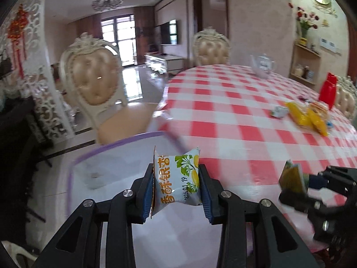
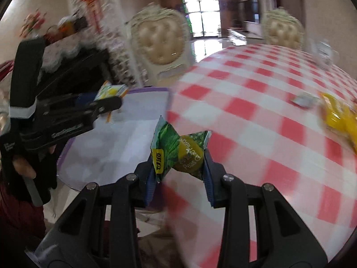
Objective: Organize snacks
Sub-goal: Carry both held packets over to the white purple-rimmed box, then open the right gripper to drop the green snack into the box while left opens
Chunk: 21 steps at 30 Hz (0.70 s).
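Only right wrist view, gloved hand (image 2: 26,151), left gripper (image 2: 111,106)

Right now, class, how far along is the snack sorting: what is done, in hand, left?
Done: nothing visibly lies in the purple-rimmed bin yet. In hand: the left claw grips a white snack packet above it; the right claw grips a green pea packet near its edge. Left: yellow packets and a small pale packet wait on the checked tablecloth.

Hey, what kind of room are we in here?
Likely a home dining room: a table in a red-checked cloth, ornate padded chairs, a teapot, and a chandelier in the lounge beyond.
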Each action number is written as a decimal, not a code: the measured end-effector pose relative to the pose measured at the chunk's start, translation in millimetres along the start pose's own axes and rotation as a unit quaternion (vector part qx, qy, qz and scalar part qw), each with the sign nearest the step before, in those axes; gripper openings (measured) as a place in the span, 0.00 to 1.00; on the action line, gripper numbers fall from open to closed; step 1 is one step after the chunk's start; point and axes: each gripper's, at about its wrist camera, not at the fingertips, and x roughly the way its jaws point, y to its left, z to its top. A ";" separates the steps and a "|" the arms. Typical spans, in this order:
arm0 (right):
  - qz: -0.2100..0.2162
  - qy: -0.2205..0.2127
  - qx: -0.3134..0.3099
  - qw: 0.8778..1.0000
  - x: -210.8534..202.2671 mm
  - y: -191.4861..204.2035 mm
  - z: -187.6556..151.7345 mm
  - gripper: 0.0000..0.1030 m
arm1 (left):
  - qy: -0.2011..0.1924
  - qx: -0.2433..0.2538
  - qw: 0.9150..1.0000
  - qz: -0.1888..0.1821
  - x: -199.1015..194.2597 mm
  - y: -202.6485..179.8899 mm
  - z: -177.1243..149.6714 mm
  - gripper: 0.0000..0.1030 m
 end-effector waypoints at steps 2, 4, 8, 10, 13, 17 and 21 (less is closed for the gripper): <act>0.013 0.010 -0.016 1.000 12.3 15.2 6.3 0.39 | 0.003 -0.008 1.000 0.023 2.8 14.8 -1.1 0.37; 0.023 0.020 -0.034 0.999 26.0 30.4 12.1 0.39 | 0.011 -0.018 0.999 0.040 7.0 30.2 -2.9 0.37; 0.032 0.037 -0.066 0.997 46.2 56.1 16.7 0.39 | 0.022 -0.038 0.997 0.057 11.1 53.3 -8.4 0.37; 0.036 0.045 -0.074 0.996 52.5 63.3 16.3 0.40 | 0.025 -0.044 0.997 0.063 13.6 61.2 -10.6 0.37; 0.041 0.058 -0.081 0.994 66.6 72.0 17.8 0.40 | 0.031 -0.051 0.996 0.066 18.9 70.9 -14.0 0.37; 0.050 0.073 -0.093 0.992 82.6 85.5 20.5 0.40 | 0.037 -0.056 0.995 0.068 24.0 78.0 -17.4 0.37; 0.056 0.081 -0.095 0.991 91.1 91.0 20.7 0.40 | 0.040 -0.062 0.995 0.070 28.5 84.9 -19.6 0.38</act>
